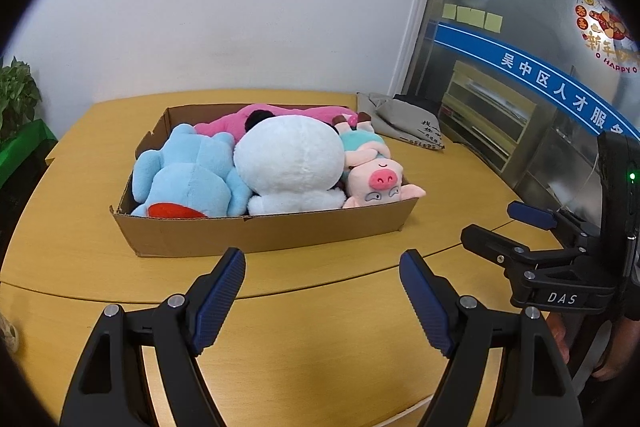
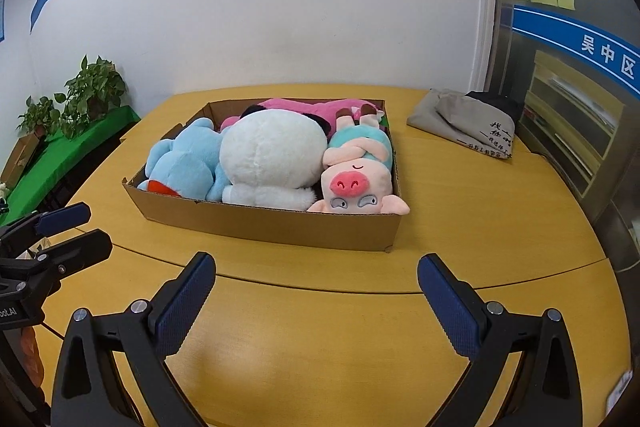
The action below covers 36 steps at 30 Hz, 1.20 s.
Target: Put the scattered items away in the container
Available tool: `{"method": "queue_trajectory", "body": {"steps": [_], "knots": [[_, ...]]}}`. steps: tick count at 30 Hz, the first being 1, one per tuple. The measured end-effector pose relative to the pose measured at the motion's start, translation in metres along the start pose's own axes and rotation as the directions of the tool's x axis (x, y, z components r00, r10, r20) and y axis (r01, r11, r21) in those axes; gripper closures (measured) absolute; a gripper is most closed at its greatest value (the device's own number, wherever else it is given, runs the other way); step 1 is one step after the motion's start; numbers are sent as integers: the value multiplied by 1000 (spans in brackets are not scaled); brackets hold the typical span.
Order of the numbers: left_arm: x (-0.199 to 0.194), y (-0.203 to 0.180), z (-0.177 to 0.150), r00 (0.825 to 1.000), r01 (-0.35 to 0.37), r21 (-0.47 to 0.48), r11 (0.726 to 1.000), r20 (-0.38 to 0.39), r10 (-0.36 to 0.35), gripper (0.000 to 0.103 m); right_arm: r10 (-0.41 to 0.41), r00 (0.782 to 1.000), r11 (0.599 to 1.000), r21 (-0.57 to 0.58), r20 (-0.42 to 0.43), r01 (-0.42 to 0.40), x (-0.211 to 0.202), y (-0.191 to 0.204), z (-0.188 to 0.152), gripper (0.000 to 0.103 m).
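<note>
Cardboard box point(image 1: 264, 231) sits mid-worktop point(image 1: 320, 327), packed with a blue plush point(image 1: 188, 175), a white plush point(image 1: 290, 159), a pink plush point(image 1: 280, 115) and a pig plush point(image 1: 376, 179) whose ear hangs over the front rim. Left claw point(image 1: 322, 291) and right claw point(image 2: 316, 295) both gape wide, empty, above bare wood. No loose toy shows, so the tidying looks finished; at most, nudge the pig fully inside.
</note>
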<state>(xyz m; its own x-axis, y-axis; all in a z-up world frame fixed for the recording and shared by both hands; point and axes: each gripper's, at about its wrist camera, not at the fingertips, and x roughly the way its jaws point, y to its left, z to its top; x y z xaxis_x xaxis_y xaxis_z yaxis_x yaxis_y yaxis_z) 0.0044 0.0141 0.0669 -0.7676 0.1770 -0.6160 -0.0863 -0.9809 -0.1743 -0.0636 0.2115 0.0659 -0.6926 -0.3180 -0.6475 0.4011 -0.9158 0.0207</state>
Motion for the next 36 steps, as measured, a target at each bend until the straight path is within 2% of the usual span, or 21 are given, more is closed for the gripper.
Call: {"method": "queue_trajectory", "body": {"steps": [13, 36], "knots": [[1, -2, -4, 1000, 18, -12, 1000, 21, -17, 23, -33, 999, 999, -16, 6, 33, 2, 3, -3, 1], [7, 7, -24, 999, 28, -34, 999, -26, -29, 23, -18, 1000, 1000, -14, 7, 18, 0, 8, -10, 1]]}}
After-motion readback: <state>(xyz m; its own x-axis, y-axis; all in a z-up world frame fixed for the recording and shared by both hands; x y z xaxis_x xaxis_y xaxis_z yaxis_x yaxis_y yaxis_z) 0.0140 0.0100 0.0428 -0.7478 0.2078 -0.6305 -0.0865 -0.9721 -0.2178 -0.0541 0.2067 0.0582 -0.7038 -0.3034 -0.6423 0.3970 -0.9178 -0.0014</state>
